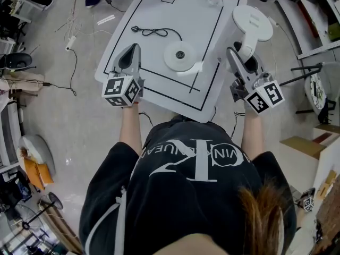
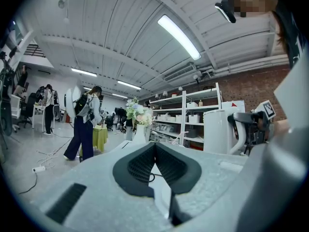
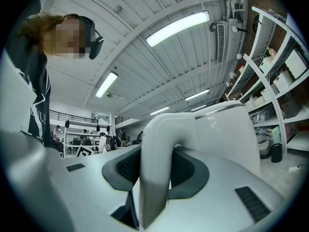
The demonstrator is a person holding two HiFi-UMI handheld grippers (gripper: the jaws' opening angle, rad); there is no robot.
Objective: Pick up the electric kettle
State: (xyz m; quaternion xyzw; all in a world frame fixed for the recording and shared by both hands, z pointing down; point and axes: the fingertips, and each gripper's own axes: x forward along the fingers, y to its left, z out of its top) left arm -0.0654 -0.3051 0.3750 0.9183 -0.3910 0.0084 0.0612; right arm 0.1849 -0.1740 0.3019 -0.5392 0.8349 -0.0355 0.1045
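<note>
Head view of a person at a white desk [image 1: 159, 15], holding one tool in each hand. The right hand-held gripper [image 1: 239, 57] is clamped on the white handle of the electric kettle [image 1: 252, 24]. The kettle stands straight ahead of its jaws, by the desk's edge and off its round base [image 1: 179, 56]. That base lies ahead of and between the two tools, with a black cord [image 1: 151, 32] just beyond it. The left hand-held gripper [image 1: 134, 49] is pinched together on nothing. A good lift likely needs a firm squeeze and a straight rise, kettle upright, so it cannot swing. Count: one kettle, one base, one cord, two hand-held grippers.
</note>
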